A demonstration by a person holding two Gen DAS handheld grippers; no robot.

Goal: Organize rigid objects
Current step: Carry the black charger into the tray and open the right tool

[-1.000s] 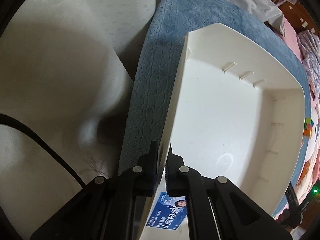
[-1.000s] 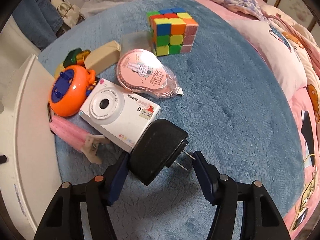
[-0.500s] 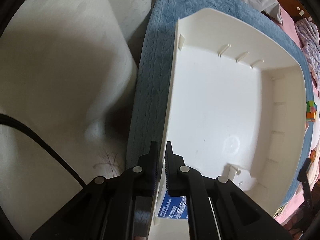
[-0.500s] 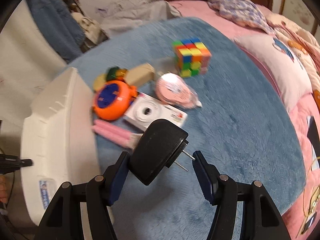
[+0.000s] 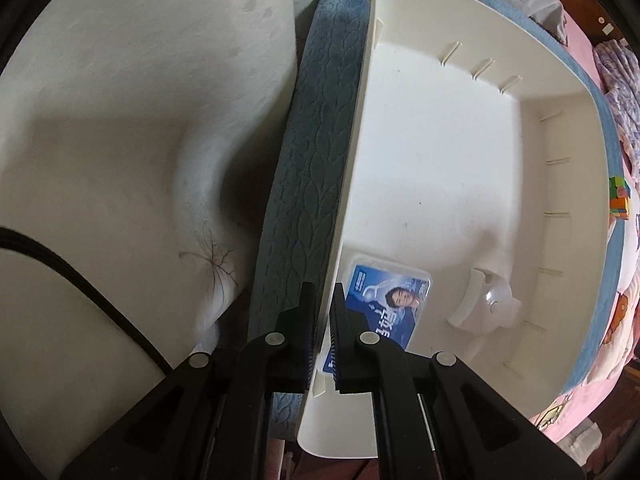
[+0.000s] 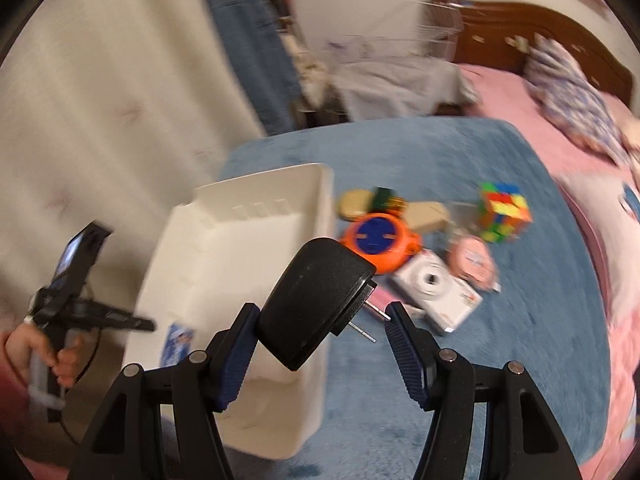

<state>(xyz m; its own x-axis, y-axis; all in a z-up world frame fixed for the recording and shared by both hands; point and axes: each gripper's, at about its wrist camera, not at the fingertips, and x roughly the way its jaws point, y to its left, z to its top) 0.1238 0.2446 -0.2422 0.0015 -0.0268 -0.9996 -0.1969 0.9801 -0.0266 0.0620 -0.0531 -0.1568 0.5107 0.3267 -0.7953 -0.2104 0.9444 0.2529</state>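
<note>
Left wrist view: the left gripper (image 5: 323,334) pinches the near wall of the white bin (image 5: 560,92), which has slid across the blue blanket (image 5: 304,168) since a second ago; a blue-labelled card (image 5: 390,304) lies inside, just ahead of the claw.

Right wrist view: the right gripper (image 6: 320,344), now lifted clear of the toys, carries the black plug adapter (image 6: 316,304) wedged between its half-spread fingers, the bin just left below. A drop-in looks imminent.

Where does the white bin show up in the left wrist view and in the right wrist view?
Left wrist: white bin fills centre and right, its near wall clamped in the left gripper.
Right wrist: centre-left, behind the black plug.
Shared landmark: the blue label on the bin.
</note>
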